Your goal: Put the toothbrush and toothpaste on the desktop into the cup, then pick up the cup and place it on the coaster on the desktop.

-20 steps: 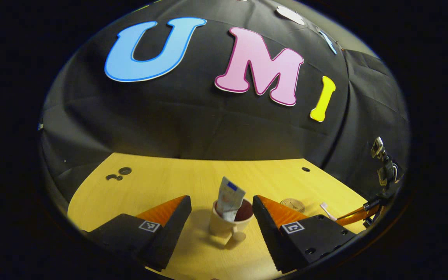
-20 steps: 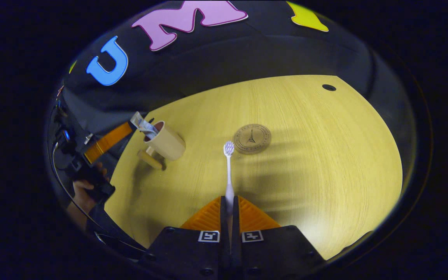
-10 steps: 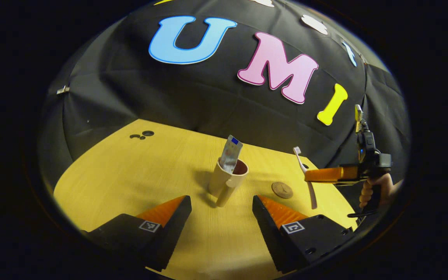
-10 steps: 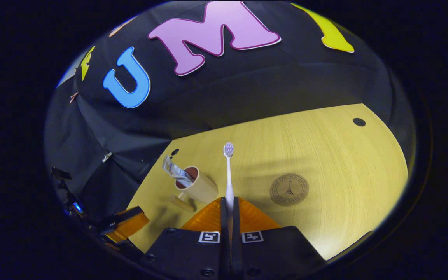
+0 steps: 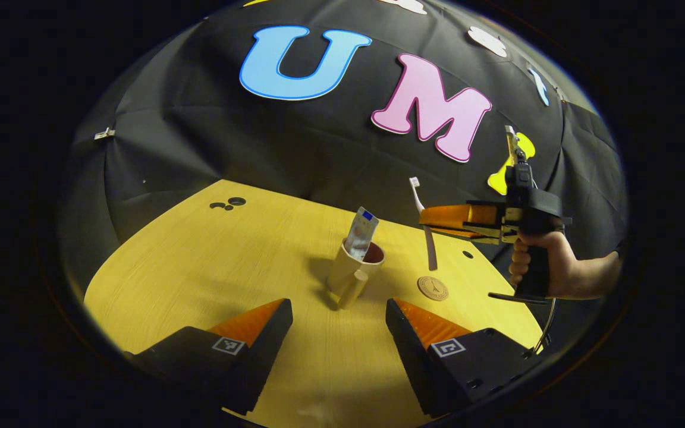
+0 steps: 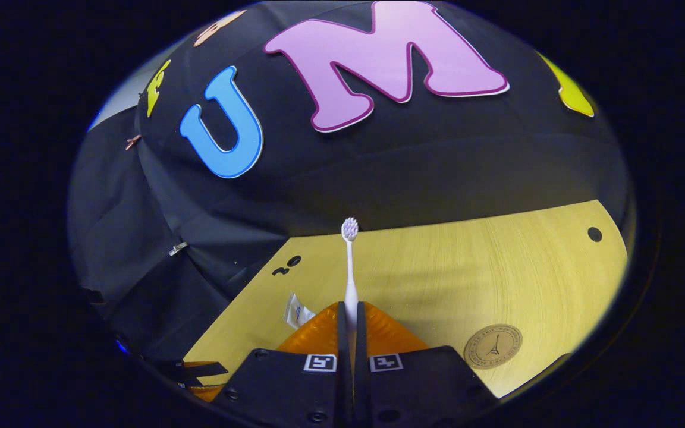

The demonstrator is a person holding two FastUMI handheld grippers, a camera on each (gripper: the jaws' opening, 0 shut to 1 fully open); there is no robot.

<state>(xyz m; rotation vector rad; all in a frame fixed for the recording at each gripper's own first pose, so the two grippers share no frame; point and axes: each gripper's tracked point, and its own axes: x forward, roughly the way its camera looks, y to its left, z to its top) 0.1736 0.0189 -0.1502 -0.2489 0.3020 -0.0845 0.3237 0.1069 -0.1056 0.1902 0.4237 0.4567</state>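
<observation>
A beige cup [image 5: 349, 271] with a handle stands mid-table, and the toothpaste tube [image 5: 361, 233] sticks up out of it. My left gripper [image 5: 338, 329] is open, low over the near table, short of the cup. My right gripper [image 6: 350, 316] is shut on the white toothbrush [image 6: 349, 267], held up in the air with bristles pointing away. In the left gripper view the right gripper [image 5: 426, 217] hovers above and right of the cup, the toothbrush [image 5: 424, 223] hanging nearly upright. The tube's top [image 6: 295, 310] peeks beside my right fingers. The round brown coaster [image 5: 433, 288] lies right of the cup.
The yellow wooden table [image 5: 200, 261] has small holes at the far left [image 5: 228, 204] and far right [image 5: 467, 254]. A hand [image 5: 547, 267] holds the right gripper's grip. Black cloth wall rises behind the table. The coaster [image 6: 493, 346] lies low right in the right gripper view.
My right gripper has risen and moved towards the cup with the toothbrush, tilting the brush upright. My left gripper has drawn back from the cup and stays open.
</observation>
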